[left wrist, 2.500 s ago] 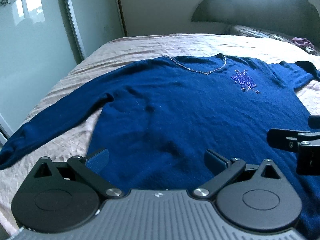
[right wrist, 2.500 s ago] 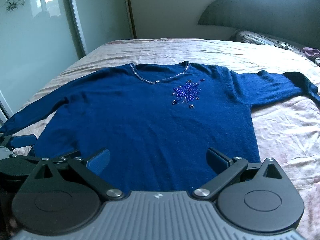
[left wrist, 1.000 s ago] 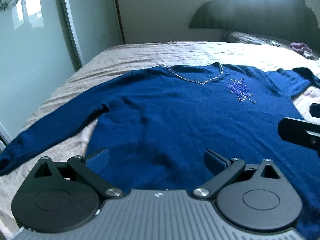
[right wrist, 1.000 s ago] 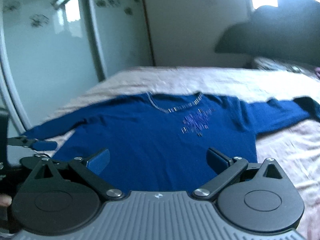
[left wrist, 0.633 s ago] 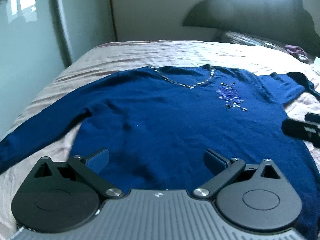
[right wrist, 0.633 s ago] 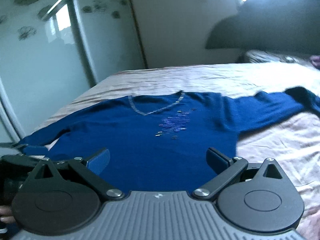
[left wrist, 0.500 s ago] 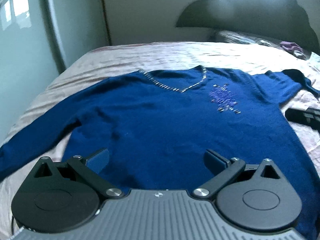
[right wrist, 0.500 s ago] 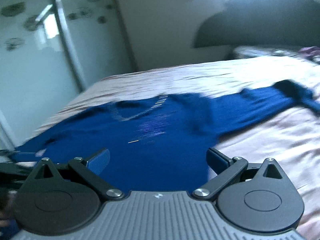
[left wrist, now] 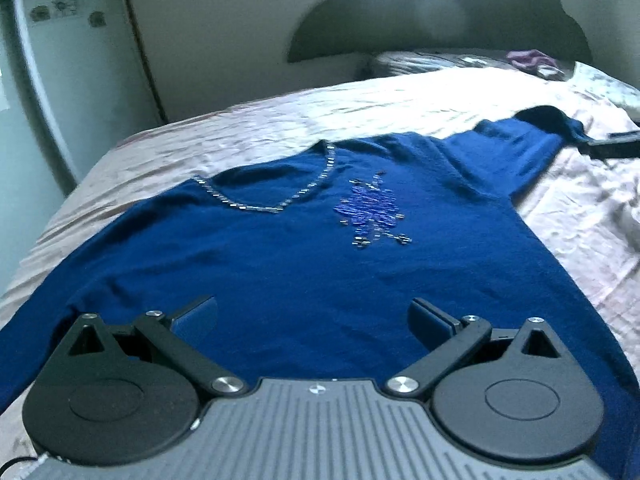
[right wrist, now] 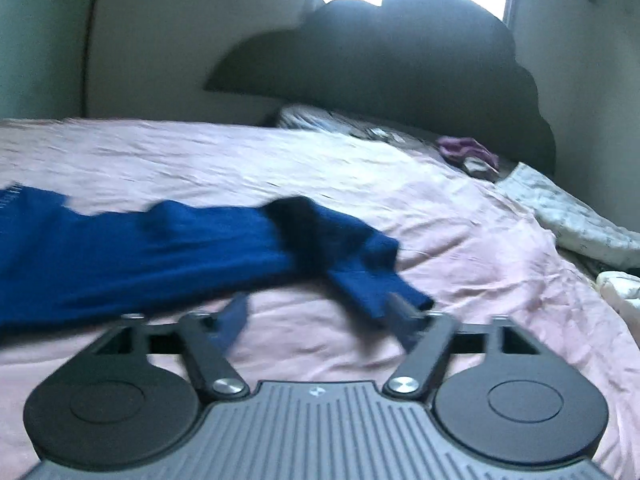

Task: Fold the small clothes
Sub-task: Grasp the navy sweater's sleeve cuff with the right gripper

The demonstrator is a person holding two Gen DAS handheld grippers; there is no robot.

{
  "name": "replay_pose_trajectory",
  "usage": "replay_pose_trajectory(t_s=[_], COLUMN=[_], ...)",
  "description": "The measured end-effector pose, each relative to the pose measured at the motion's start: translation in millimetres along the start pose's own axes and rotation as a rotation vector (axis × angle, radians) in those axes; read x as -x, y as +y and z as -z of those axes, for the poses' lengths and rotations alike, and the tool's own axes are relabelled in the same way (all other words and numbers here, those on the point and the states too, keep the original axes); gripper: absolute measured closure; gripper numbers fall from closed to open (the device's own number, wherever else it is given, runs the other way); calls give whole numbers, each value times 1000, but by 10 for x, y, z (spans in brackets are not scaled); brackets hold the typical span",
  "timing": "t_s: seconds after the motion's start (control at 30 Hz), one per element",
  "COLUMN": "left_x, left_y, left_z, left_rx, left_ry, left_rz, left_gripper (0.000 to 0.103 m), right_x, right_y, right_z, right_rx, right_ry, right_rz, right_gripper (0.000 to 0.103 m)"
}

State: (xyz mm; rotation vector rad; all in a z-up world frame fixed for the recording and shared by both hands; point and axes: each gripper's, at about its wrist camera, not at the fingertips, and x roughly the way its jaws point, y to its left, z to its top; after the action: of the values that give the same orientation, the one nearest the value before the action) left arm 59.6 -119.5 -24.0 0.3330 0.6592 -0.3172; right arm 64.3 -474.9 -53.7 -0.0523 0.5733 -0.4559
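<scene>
With both grippers open — left gripper (left wrist: pixel 312 316) idle over the dark blue knitted sweater (left wrist: pixel 300 272) — close your right gripper (right wrist: pixel 316 320) squarely across the sleeve cuff (right wrist: pixel 376 284).

One blue sweater (left wrist: pixel 304 264) lies on one bed (left wrist: pixel 400 112), with two sleeves spread out and one beaded flower (left wrist: pixel 370 212) on its chest. Two grippers are here: left (left wrist: pixel 314 314) and right (right wrist: pixel 316 320). One headboard (right wrist: pixel 400 56), one purple cloth (right wrist: pixel 466 152), and one pillow (right wrist: pixel 576 220) by it.
</scene>
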Motion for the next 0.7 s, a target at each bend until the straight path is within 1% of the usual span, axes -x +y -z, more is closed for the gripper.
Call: replay_pose_trajectory(t_s=[0.03,0.1,0.2,0.23,0.27,0.3,0.37,0.47,0.53,0.6,0.63,0.7], left_x=[-21,-59,-101,-122,-124,-146,-175,-170,-158,-147,-147,-148], left_y=[-21,-54,-70,-69,-71,-65,-38,2,30,80,109,176], left_z=[-9,-26,-30,-27,-24,-21,-15,-1,2,10,14,22], left_rx=[-9,-20,-34,-35,-34,-33,-29,-25,-25,-22,-19,-3], left_ry=[1,-1,3,8,11,18,34,38,33,31,31,35], left_rz=[5,0,-7,-11,-14,-17,-23,-34,-44,-55,-62,-75], left_gripper=[0,0,0,0,0,0,0,0,0,0,0,0], right_x=[-72,-233,-439,-450,-465,-474,-462,-429,-381,-297,-237,-88], right_y=[-57,-167,-279,-285,-309,-332,-382,-515,-655,-789,-809,-735], right_z=[-13,-32,-31,-28,-35,-39,-58,-73,-64,-43,-38,-79], right_rx=[0,0,3,1,-7,-25,-83,-213,-360,-544,-609,-667], right_ry=[13,34,60,63,67,70,72,85,91,92,87,79], right_rz=[7,15,-1,-4,-6,-11,-22,-73,-155,-297,-372,-504], right_gripper=[49,49,51,56,67,71,88,93,96,96,96,97])
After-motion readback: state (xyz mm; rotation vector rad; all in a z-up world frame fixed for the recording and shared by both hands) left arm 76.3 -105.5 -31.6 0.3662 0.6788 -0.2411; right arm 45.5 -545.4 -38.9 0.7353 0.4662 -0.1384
